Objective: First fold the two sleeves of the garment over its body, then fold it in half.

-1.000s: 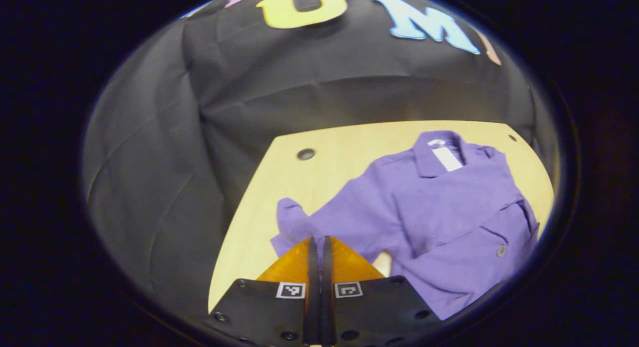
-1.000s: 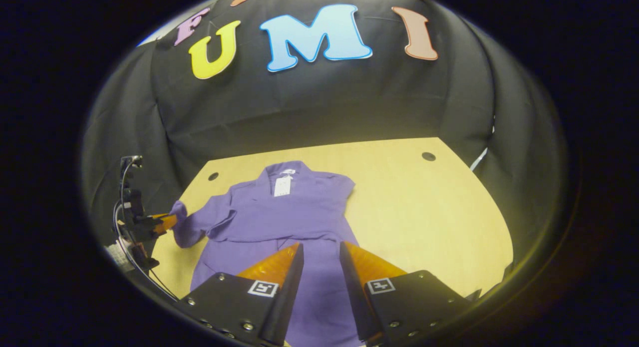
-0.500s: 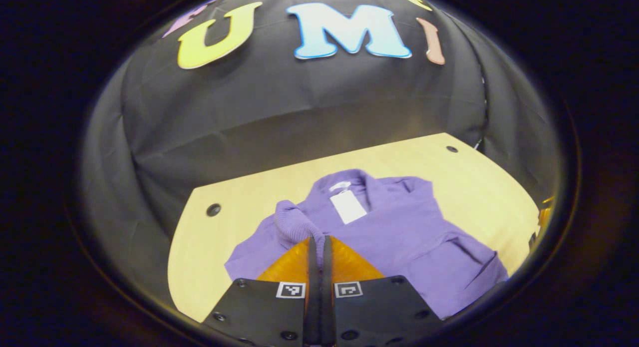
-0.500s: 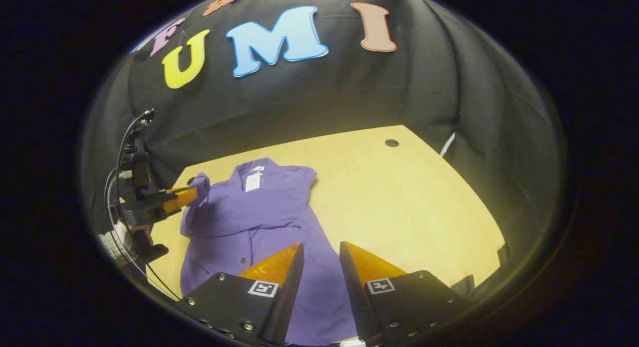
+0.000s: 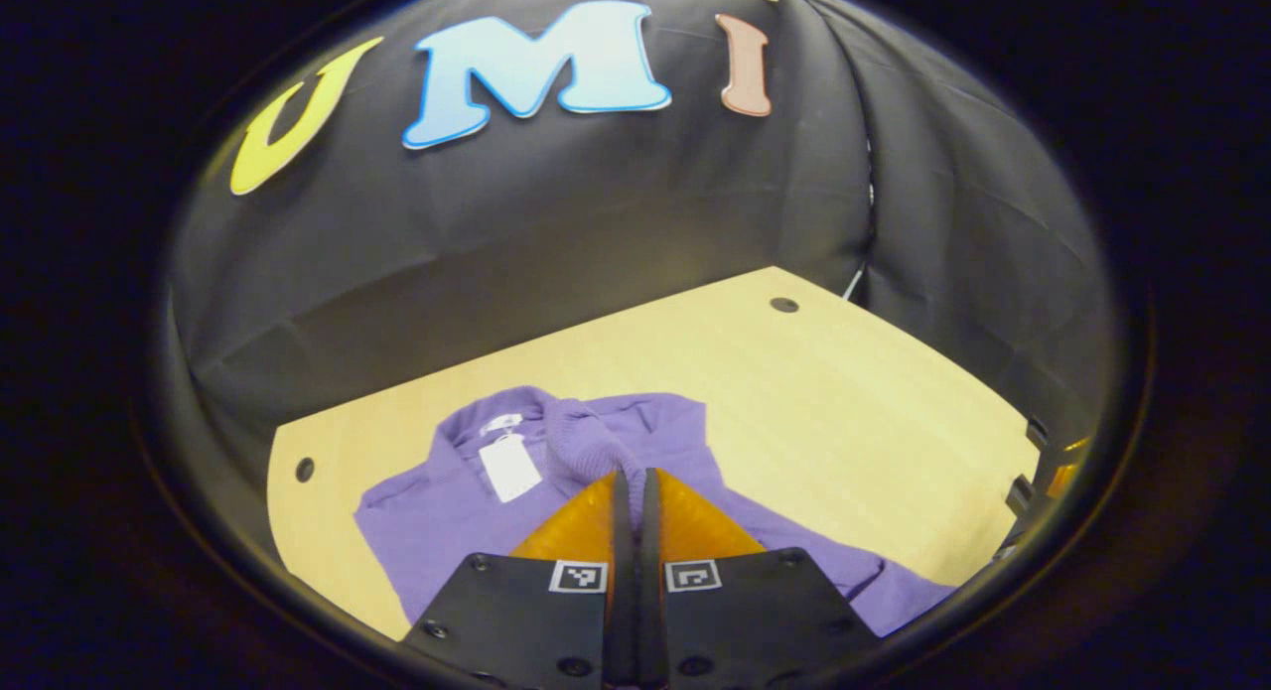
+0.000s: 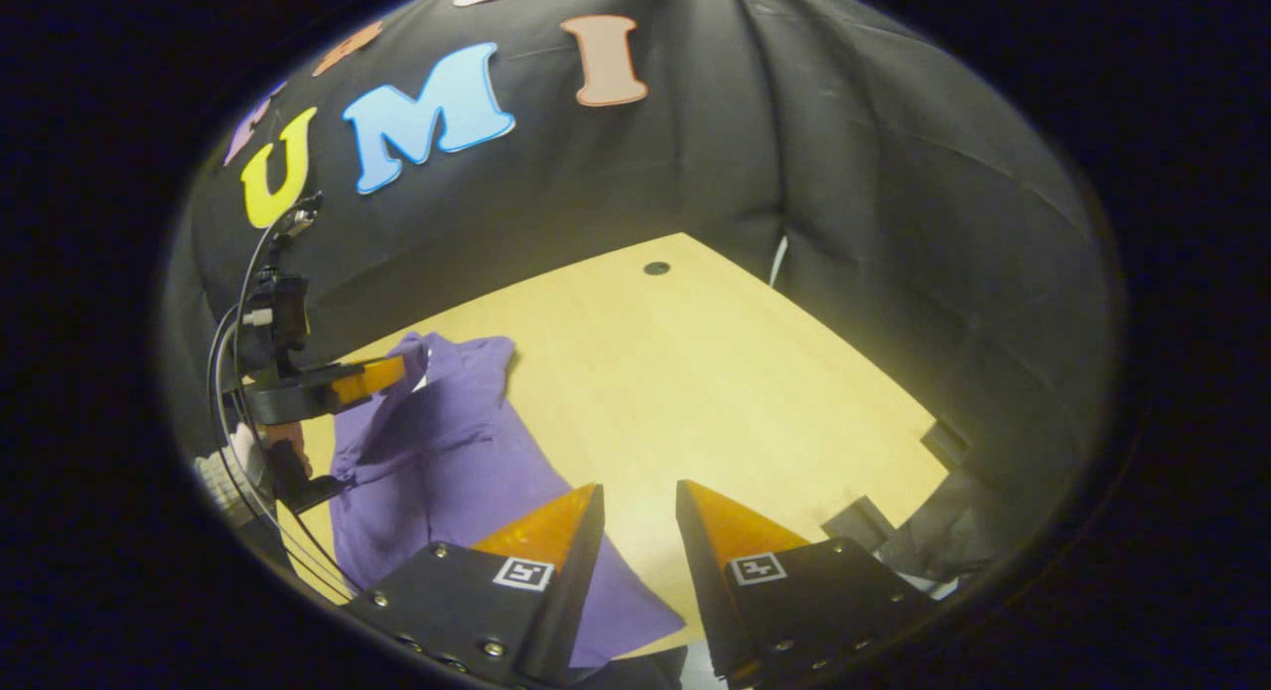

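White blank tag inside purple garment

Bench bare across right and far side, wide room to pass. Purple garment covers left near part. Left tongs with lifted sleeve above garment. Booth wall closes far and right edges.

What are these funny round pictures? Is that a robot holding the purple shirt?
No robot: a person holds a pinching tool in each hand, and each tool carries a camera looking along its two fingers. In the left gripper view, the left tool is pinched shut on a sleeve of the purple shirt, lifting it over the shirt's body. The shirt lies on a wooden table. In the right gripper view, the right tool is open and holds nothing.
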A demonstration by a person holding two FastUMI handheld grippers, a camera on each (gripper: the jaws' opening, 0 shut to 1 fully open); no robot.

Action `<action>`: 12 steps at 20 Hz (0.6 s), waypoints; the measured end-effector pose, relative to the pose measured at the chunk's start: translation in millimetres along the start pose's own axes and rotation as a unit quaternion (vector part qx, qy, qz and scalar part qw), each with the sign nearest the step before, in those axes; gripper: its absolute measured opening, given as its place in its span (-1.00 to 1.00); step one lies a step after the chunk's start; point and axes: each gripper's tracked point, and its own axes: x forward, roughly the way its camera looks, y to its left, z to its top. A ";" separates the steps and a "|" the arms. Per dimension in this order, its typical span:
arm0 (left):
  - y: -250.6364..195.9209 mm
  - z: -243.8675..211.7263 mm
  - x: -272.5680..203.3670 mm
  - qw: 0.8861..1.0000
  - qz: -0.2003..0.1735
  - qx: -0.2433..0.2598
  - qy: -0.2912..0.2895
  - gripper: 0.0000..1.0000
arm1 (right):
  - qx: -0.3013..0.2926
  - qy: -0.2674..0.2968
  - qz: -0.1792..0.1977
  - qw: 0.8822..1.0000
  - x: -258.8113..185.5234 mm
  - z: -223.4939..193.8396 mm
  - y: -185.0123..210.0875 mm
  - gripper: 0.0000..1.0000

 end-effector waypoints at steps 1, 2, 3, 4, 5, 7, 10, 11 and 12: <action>-10.1 -0.5 8.3 1.000 -0.004 0.006 0.004 -0.86 | 0.008 0.000 -0.010 1.000 -3.4 -3.2 -9.5 0.00; -18.1 -2.7 16.6 1.000 -0.008 0.012 0.009 -0.85 | 0.016 0.000 -0.019 1.000 -6.3 -6.3 -18.3 -0.07; -26.4 -5.7 23.6 1.000 -0.011 0.019 0.016 -0.86 | 0.023 0.001 -0.028 0.999 -7.7 -9.1 -27.7 -0.07; -30.9 -9.3 28.5 0.999 -0.010 0.027 0.022 -0.86 | 0.030 0.002 -0.035 0.999 -10.2 -11.2 -35.2 0.00; -32.8 -14.5 32.6 0.999 -0.006 0.032 0.030 -0.85 | 0.035 0.003 -0.042 0.998 -14.6 -15.3 -41.8 -0.07; -36.2 -23.1 41.4 0.999 -0.003 0.030 0.041 -0.87 | 0.043 0.005 -0.051 0.998 -19.9 -20.1 -53.0 0.00; -47.1 -35.6 44.7 0.998 -0.026 0.011 0.060 -0.75 | 0.044 0.008 -0.054 0.998 -22.1 -20.4 -61.0 -0.07; -52.1 -40.5 43.3 0.997 -0.036 0.006 0.067 -0.51 | 0.042 0.010 -0.052 0.998 -20.6 -21.3 -61.8 -0.07; -52.2 -42.3 41.2 0.997 -0.036 0.006 0.068 -0.50 | 0.039 0.012 -0.048 0.998 -18.7 -21.5 -61.8 -0.07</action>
